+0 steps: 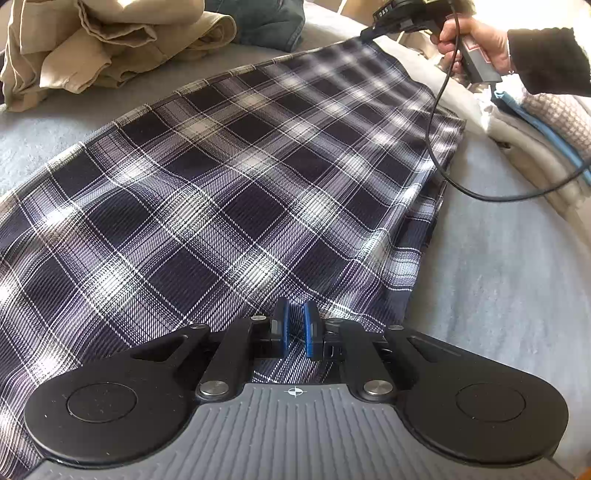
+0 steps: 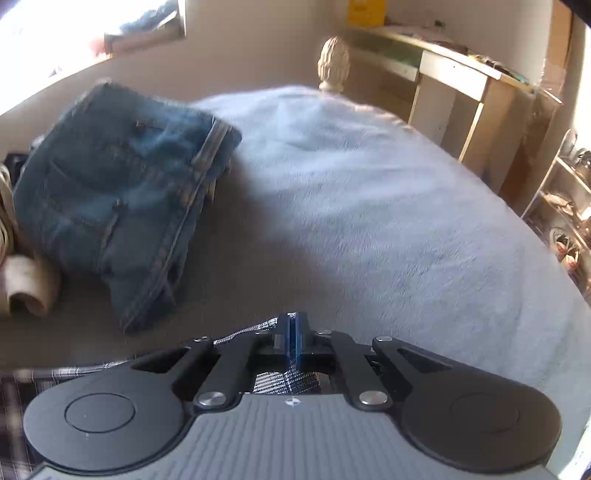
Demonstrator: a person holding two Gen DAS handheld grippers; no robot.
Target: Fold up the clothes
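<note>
A dark blue and white plaid cloth (image 1: 229, 177) lies spread flat across the bed in the left wrist view. My left gripper (image 1: 295, 321) hovers at its near edge, its blue pads (image 1: 282, 325) a narrow gap apart with the plaid showing between them. At the far corner a hand (image 1: 476, 40) holds my right gripper (image 1: 369, 33), which pinches that corner. In the right wrist view my right gripper (image 2: 294, 321) is shut, with plaid cloth (image 2: 243, 332) trailing out beneath its fingers to the left.
Crumpled beige clothes (image 1: 103, 48) and folded jeans (image 2: 122, 184) sit beyond the cloth. A stack of folded items (image 1: 546, 122) lies to the right. The grey-blue blanket (image 2: 369, 203) covers the bed. A bedpost (image 2: 333, 62), a wooden desk (image 2: 461, 81) and a rack (image 2: 569, 192) stand past the bed.
</note>
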